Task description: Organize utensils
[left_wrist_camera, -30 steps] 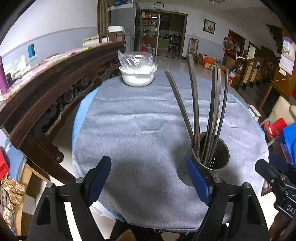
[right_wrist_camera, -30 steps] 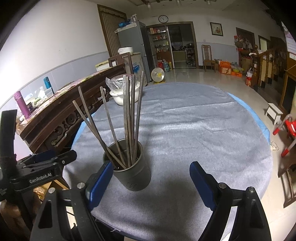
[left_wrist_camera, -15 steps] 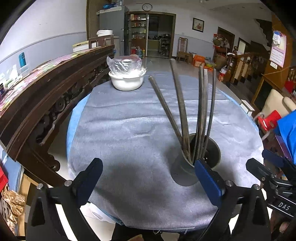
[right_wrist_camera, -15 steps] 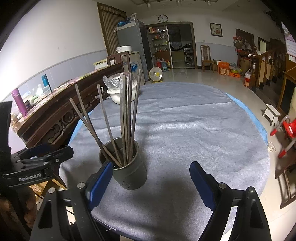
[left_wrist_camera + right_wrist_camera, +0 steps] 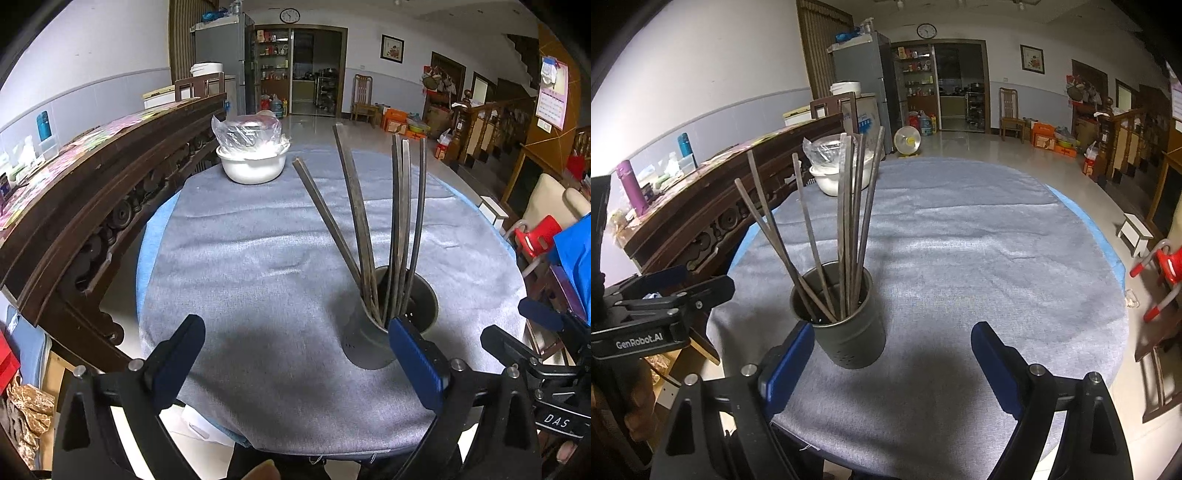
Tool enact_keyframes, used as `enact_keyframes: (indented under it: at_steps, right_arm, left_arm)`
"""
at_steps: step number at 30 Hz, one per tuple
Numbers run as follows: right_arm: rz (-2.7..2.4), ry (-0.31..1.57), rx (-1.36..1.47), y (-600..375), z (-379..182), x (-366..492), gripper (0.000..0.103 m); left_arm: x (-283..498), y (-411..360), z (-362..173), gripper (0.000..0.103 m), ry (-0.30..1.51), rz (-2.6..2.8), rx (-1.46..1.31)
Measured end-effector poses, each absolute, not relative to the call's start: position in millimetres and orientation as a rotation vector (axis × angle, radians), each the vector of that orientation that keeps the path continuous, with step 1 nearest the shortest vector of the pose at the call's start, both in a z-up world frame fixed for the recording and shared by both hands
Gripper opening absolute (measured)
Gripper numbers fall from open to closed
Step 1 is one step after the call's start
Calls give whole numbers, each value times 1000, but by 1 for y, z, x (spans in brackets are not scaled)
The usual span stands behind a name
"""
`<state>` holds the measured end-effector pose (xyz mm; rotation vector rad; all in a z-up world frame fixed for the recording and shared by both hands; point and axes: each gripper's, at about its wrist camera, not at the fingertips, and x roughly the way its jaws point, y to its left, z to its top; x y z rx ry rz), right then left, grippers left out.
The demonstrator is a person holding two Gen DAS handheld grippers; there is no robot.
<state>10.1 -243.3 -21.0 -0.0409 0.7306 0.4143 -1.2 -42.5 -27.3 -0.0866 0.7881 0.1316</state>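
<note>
A dark metal utensil cup stands upright near the front edge of the round table. Several long dark chopsticks stand in it and fan outward. My left gripper is open and empty at the table's front edge, with the cup just beyond its right finger. My right gripper is open and empty, with the cup just beyond its left finger. Each gripper shows at the edge of the other's view.
A grey cloth covers the table. A white bowl wrapped in plastic sits at the far left side. A carved wooden bench back runs along the left. A red stool stands at the right.
Both grippers have drawn back slightly from the cup and stay open. The cup and chopsticks have not moved.
</note>
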Motion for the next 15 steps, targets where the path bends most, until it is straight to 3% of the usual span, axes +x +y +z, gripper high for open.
enact_keyframes:
  at_steps: [15]
  right_arm:
    - [417,727,-49,-245,-18,9,90]
  left_arm:
    - [-3,-47,-24,99,792,85,-84]
